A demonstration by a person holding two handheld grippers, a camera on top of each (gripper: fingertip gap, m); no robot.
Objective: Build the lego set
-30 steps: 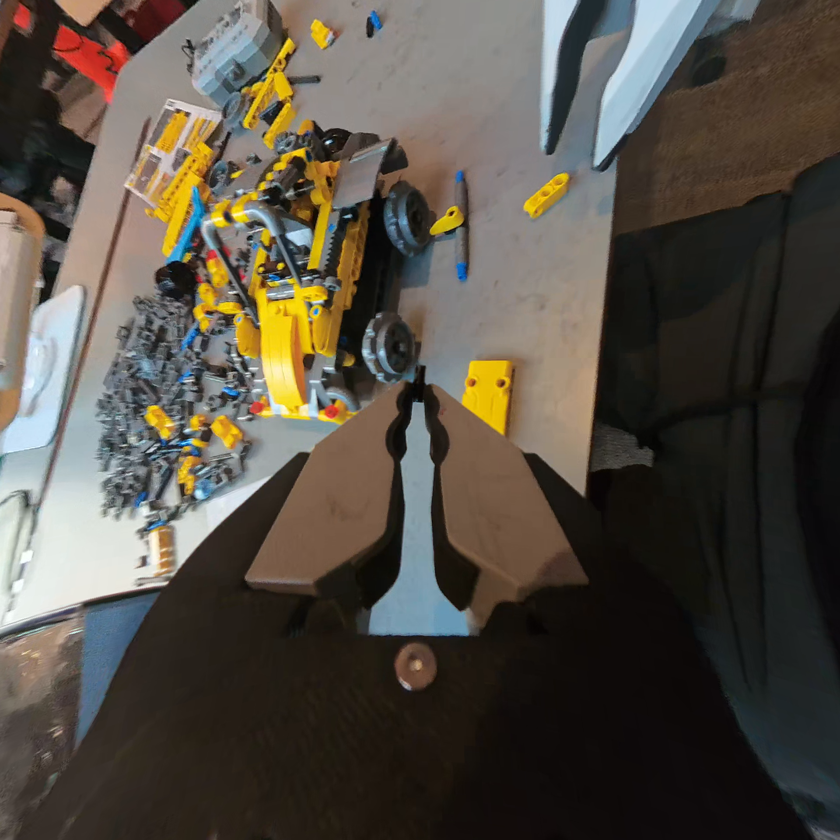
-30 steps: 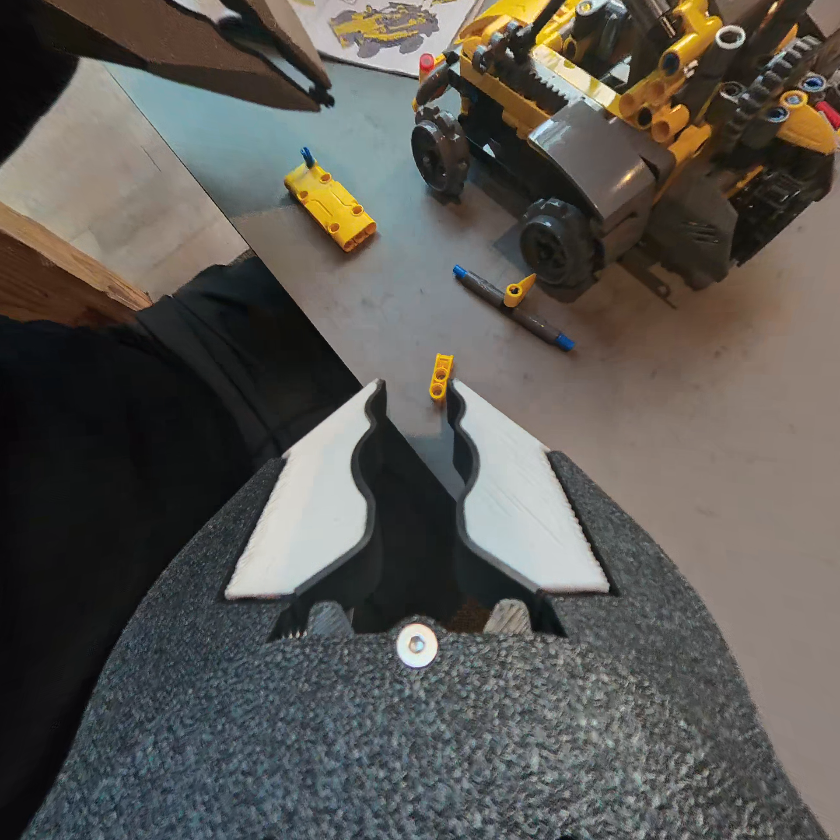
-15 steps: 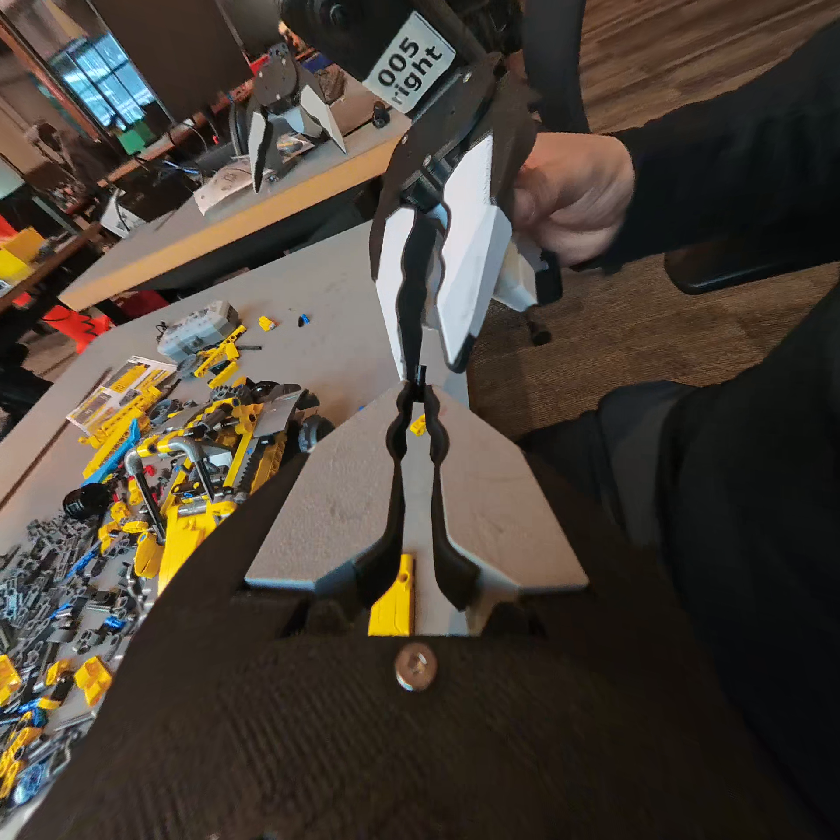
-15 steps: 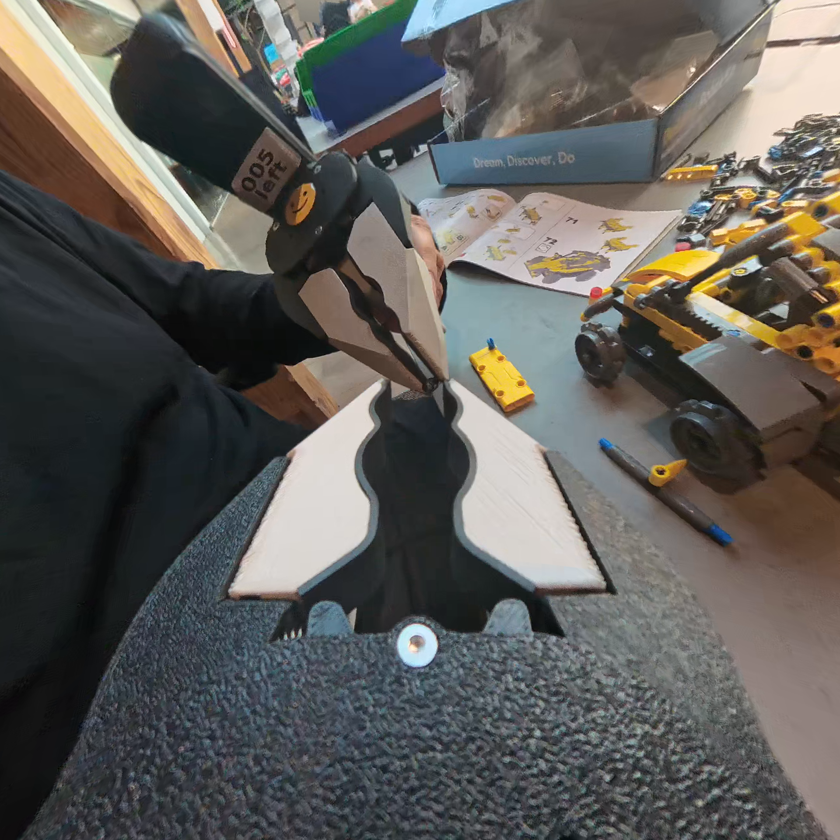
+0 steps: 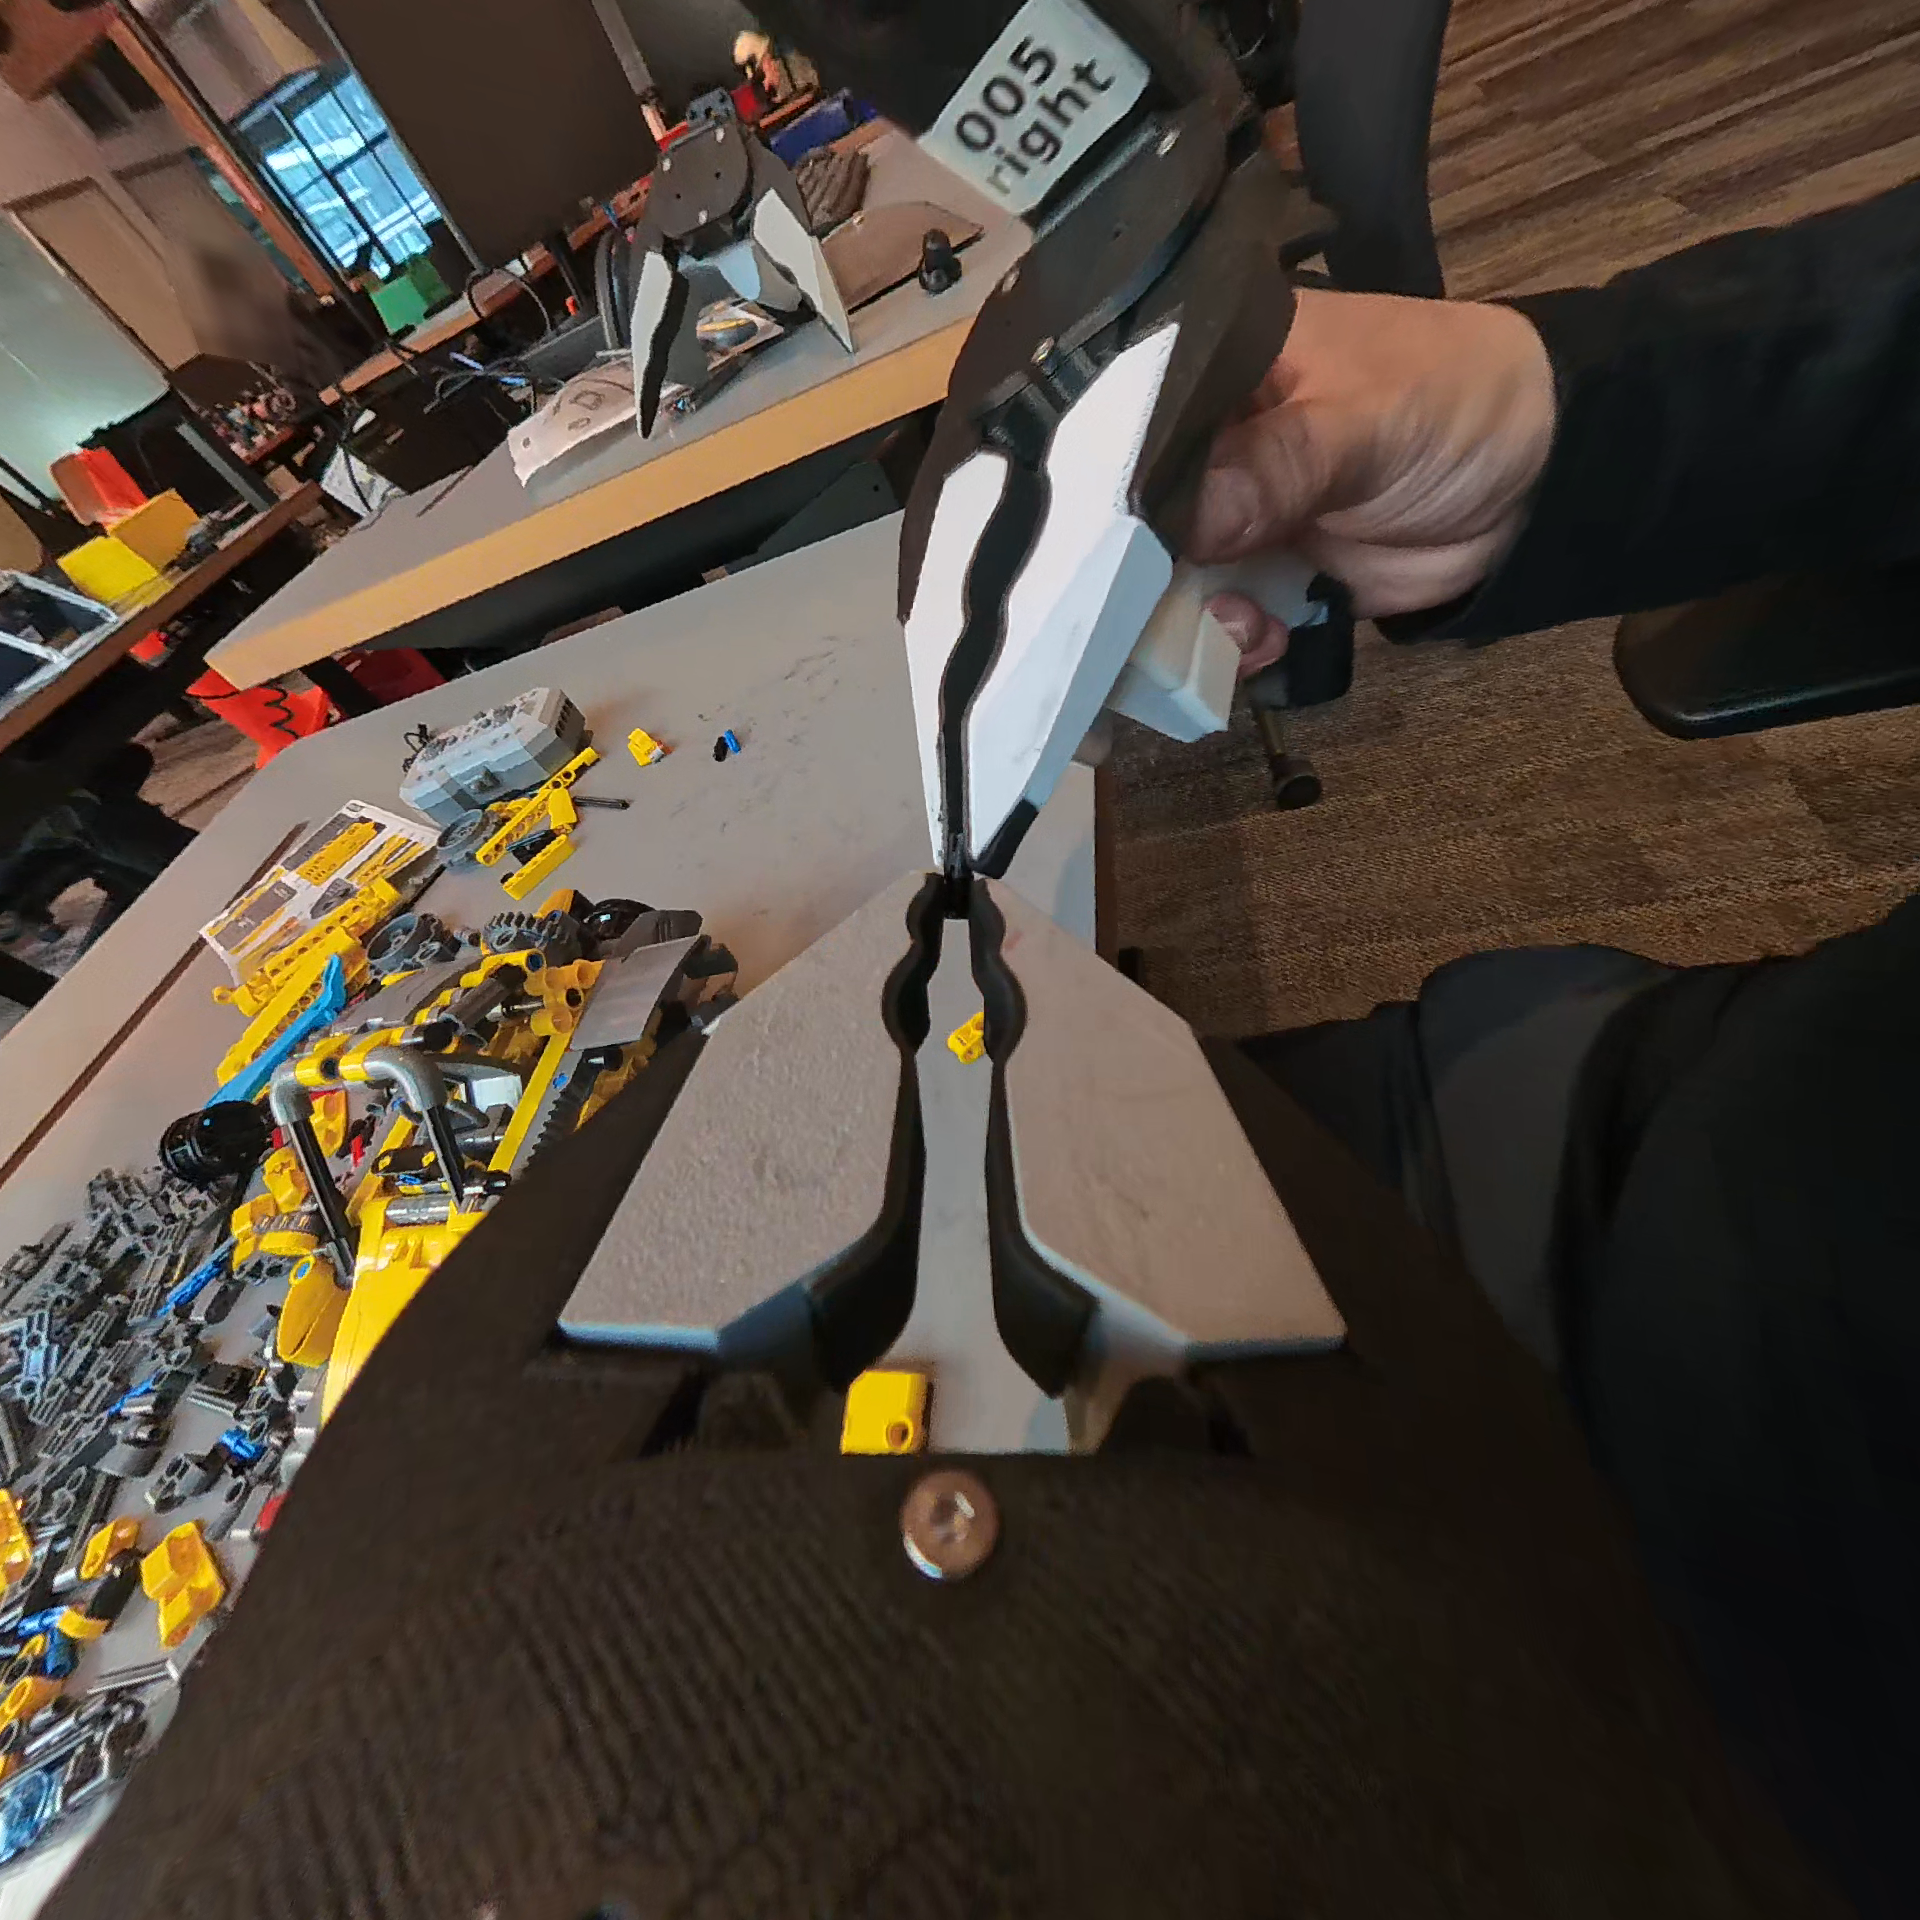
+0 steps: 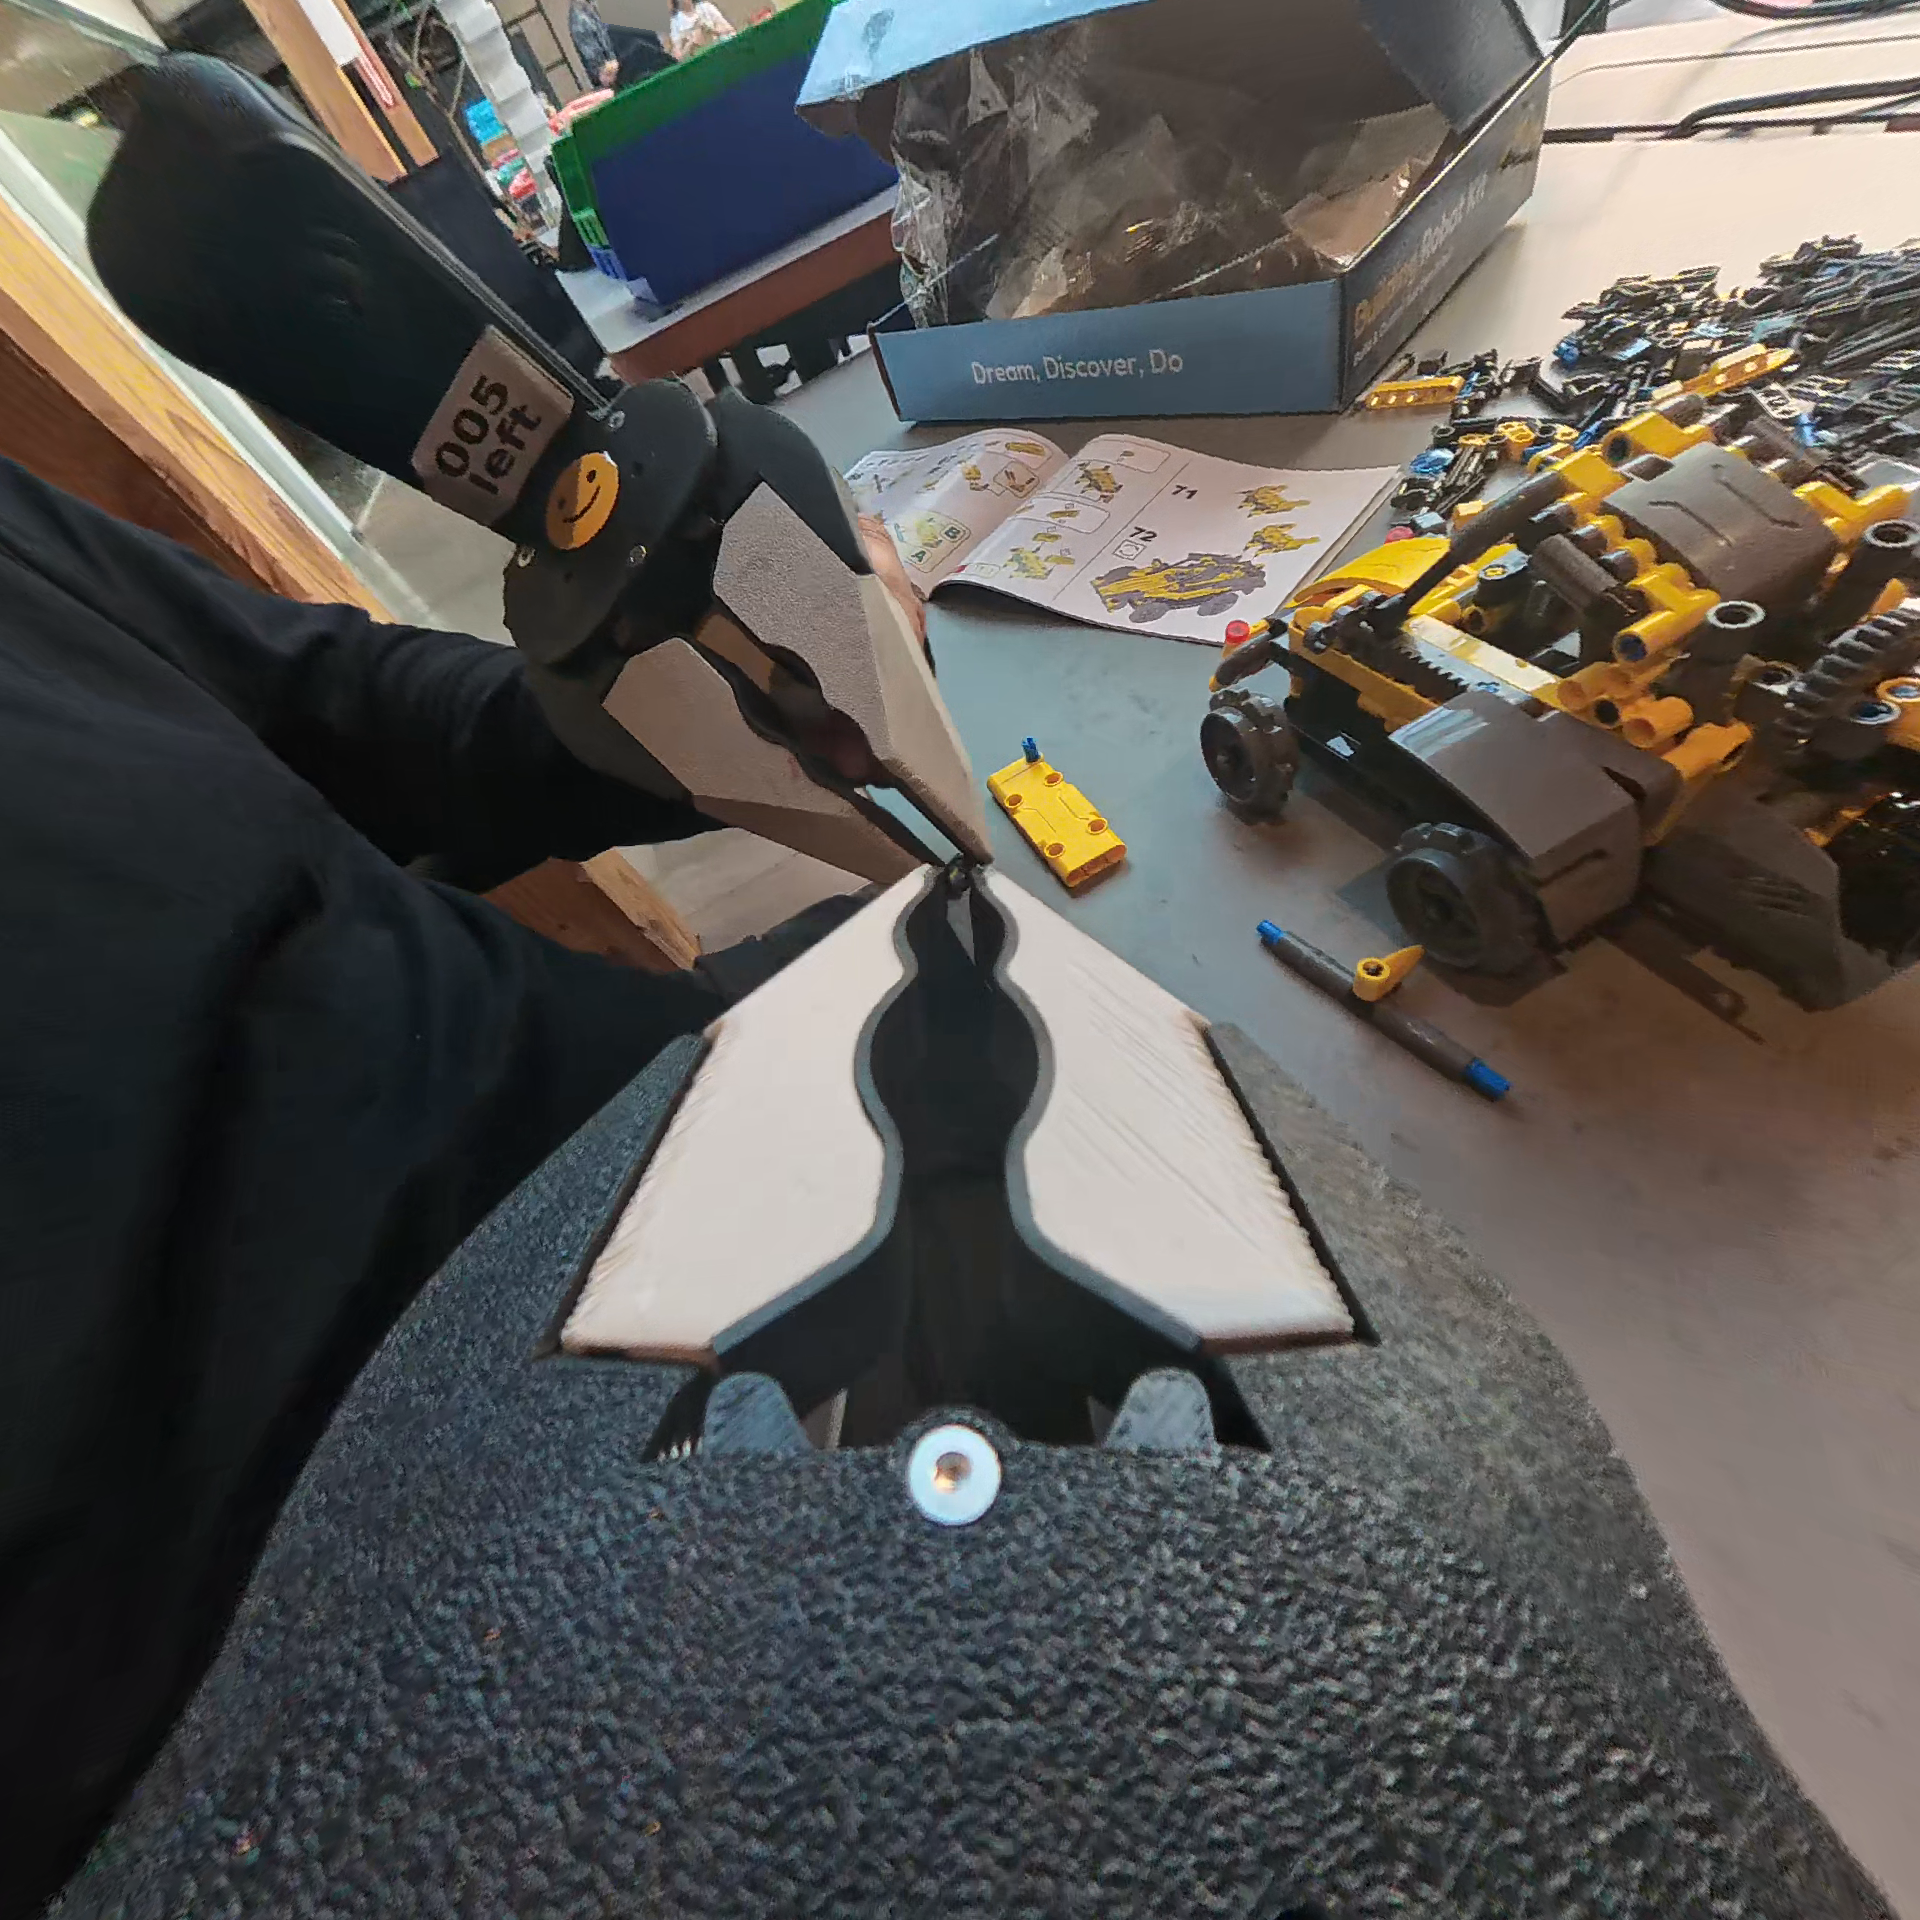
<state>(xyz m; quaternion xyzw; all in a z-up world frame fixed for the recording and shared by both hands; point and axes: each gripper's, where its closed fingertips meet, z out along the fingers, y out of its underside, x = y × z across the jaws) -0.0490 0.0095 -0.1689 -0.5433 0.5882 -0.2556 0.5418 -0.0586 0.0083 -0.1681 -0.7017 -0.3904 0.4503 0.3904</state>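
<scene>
My left gripper (image 5: 951,896) is shut on a small black pin (image 5: 951,875), held in the air above the grey table's (image 5: 790,707) near edge. My right gripper (image 6: 956,885), with white fingers, meets it tip to tip, and its jaws are closed on the same pin (image 6: 958,871). Each gripper shows in the other's view: the right (image 5: 956,847), the left (image 6: 966,854). A yellow and grey brick vehicle (image 5: 436,1091) (image 6: 1558,727) stands on the table beyond them. A hand (image 5: 1371,457) holds the right gripper.
On the table lie a flat yellow panel (image 6: 1055,821), a grey axle with a yellow piece (image 6: 1382,1003), a small yellow piece (image 5: 966,1036), an open booklet (image 6: 1122,530), a blue box (image 6: 1195,343) and a heap of loose parts (image 5: 104,1351). Carpet lies past the table edge. My two grippers' fingertips are within a few centimetres of each other.
Both grippers have risen from the table and turned towards each other. The right gripper, open a second ago, has closed on the pin that the left one holds.
</scene>
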